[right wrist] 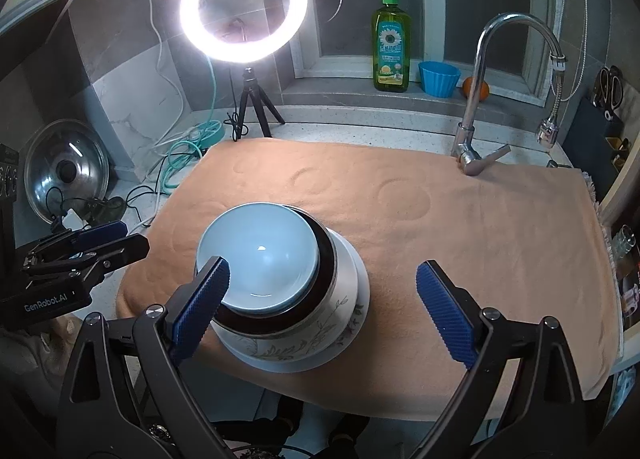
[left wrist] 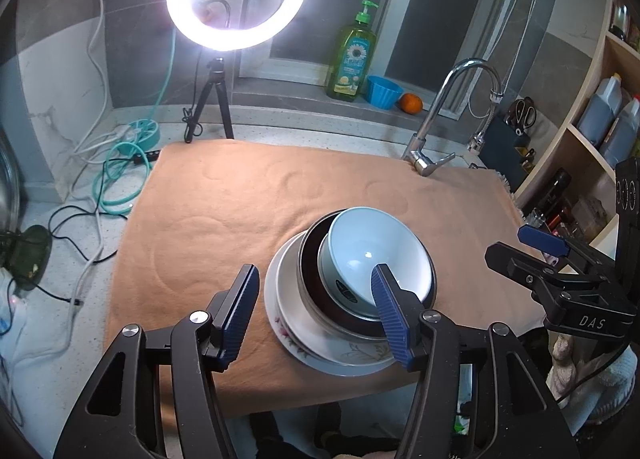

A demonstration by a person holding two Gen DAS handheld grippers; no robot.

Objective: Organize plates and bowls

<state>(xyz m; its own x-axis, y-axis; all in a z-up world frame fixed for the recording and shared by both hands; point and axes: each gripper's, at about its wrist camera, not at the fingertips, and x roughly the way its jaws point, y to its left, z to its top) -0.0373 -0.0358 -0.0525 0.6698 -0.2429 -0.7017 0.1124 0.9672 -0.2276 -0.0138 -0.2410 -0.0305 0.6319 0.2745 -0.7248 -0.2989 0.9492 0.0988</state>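
A pale blue bowl [right wrist: 260, 259] sat nested in a dark-rimmed bowl [right wrist: 326, 279], stacked on floral plates [right wrist: 304, 355] near the front edge of an orange towel [right wrist: 460, 227] spread over the counter. The left gripper [left wrist: 316, 311] hung above the stack, jaws parted and empty. The right gripper [right wrist: 322, 299] stood spread wide, gripping nothing. Behind the towel stood a ring light [right wrist: 244, 3], a green dish-soap bottle [right wrist: 391, 43] and a tap [right wrist: 480, 99].
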